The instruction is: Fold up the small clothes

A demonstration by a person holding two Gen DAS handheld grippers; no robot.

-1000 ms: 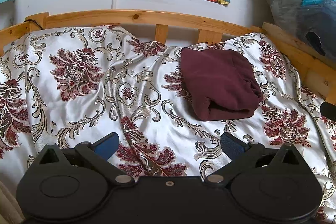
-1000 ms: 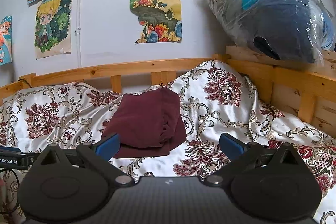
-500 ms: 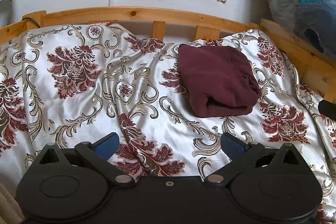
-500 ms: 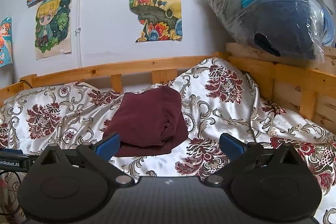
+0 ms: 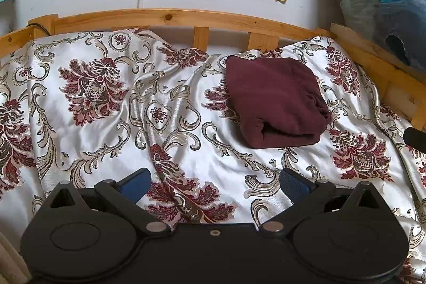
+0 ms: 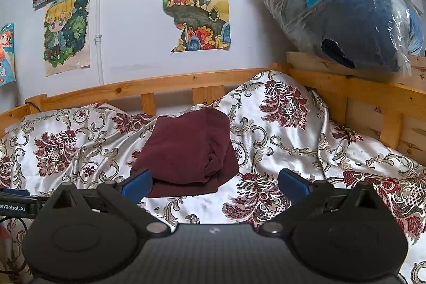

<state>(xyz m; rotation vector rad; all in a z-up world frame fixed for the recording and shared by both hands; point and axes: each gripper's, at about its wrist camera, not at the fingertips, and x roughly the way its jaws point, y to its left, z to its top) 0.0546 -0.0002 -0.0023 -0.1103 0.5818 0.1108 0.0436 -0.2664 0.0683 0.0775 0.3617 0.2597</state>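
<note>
Jaws wide and empty on both grippers; I judge the dark maroon folded cloth bundle (image 5: pixel 274 100) done, so I'd just press its loose right edge flat.

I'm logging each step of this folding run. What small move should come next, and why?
Probably none on this piece: draw both grippers back. The maroon garment already lies as a compact folded bundle on the floral bedspread, and the left gripper and right gripper are both open, holding nothing.
</note>
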